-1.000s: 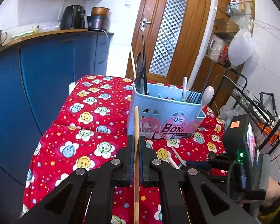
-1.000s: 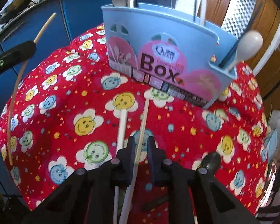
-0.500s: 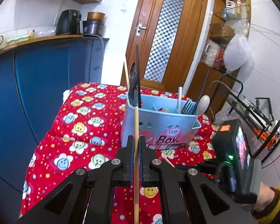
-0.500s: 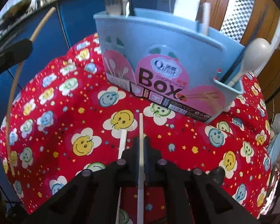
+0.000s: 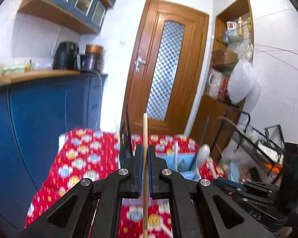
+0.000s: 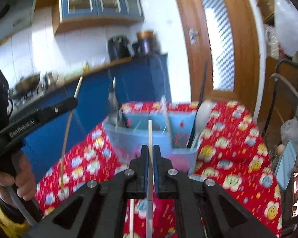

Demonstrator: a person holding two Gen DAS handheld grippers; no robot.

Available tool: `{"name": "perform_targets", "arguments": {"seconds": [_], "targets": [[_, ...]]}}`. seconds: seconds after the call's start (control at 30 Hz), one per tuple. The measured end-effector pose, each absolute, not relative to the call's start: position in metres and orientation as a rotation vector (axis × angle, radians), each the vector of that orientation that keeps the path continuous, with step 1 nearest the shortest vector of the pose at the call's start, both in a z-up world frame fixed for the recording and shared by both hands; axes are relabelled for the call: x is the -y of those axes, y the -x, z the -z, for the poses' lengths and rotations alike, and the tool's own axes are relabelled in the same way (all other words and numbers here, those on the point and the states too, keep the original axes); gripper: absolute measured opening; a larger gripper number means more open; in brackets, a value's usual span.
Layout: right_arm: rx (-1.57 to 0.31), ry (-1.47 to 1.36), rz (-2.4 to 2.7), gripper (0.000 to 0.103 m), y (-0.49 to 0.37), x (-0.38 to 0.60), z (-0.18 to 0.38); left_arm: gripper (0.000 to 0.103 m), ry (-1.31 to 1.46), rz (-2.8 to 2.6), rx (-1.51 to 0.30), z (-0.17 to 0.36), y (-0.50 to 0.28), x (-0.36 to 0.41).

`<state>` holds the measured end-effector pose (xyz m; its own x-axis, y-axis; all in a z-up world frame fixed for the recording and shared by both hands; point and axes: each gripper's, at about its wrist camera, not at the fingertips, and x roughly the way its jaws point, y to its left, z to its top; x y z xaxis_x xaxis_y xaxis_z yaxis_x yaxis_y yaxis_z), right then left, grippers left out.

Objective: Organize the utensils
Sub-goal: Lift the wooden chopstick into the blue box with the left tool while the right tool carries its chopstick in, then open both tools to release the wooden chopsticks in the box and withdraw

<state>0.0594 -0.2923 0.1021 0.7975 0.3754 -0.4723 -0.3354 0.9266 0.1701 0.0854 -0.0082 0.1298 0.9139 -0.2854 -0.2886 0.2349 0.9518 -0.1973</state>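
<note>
My left gripper (image 5: 145, 148) is shut on a wooden chopstick (image 5: 145, 134) that points up and forward. My right gripper (image 6: 150, 148) is shut on a white chopstick (image 6: 149, 132). Both are held above the red table. The light blue utensil box (image 6: 143, 140) stands ahead of both grippers, partly hidden behind the left fingers (image 5: 138, 158). It holds a white spoon (image 6: 203, 111), forks and dark chopsticks (image 6: 201, 85). The left gripper (image 6: 39, 115) with its wooden chopstick also shows at the left of the right wrist view. Another white stick (image 6: 131, 216) lies on the cloth below.
The table has a red smiley-flower cloth (image 6: 234, 138). Blue cabinets (image 5: 39, 115) with a wooden countertop stand to the left. A wooden door (image 5: 164, 69) is behind. Wire racks (image 5: 258, 138) and shelves stand to the right.
Both grippers have lifted and tilted upward with their chopsticks. The utensil box now sits lower in both views. Both now frames are blurred by motion.
</note>
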Motion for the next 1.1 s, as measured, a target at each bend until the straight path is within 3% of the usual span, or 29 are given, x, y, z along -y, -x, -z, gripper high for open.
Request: {"name": "perform_targets", "arguments": {"seconds": [0.5,0.9,1.1], "targets": [[-0.261,-0.146,-0.319,0.006,-0.131,0.306,-0.134,0.004,0.176,0.163,-0.105,-0.16,-0.147,0.025],[-0.217,-0.08,-0.282,0.006,-0.162,0.297,-0.123,0.004,0.217,0.066,-0.05,-0.14,-0.178,0.023],[-0.265,-0.059,-0.291,0.006,-0.169,0.294,-0.112,0.005,0.189,0.075,-0.114,-0.116,-0.184,0.031]]}}
